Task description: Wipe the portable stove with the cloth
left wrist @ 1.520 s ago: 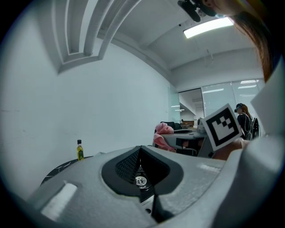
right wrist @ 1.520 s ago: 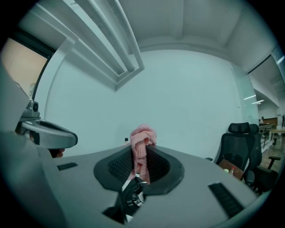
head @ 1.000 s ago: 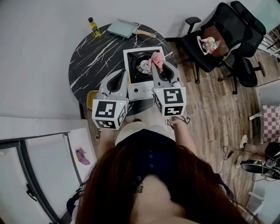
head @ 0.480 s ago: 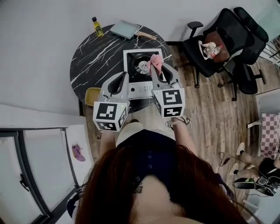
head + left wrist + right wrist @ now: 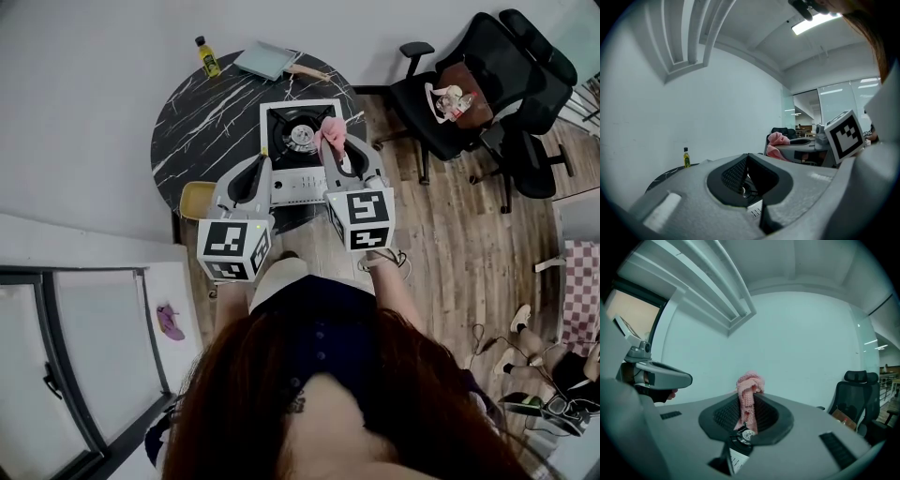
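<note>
My left gripper (image 5: 260, 164) and right gripper (image 5: 337, 148) have smooth grey shells, black ribbed pads (image 5: 723, 417) and black-and-white marker cubes (image 5: 364, 218); I wear a dark buttoned top (image 5: 323, 323).

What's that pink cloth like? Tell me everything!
The pink cloth looks knitted and soft, with a ribbed weave. It is bunched into a crumpled strip, not spread flat. The right gripper is shut on it: its fingers pinch it, so a lump sticks up past their tips and a tail hangs between them. In the head view it is over the right side of the portable stove, beside the burner; whether it touches the stove is unclear.
</note>
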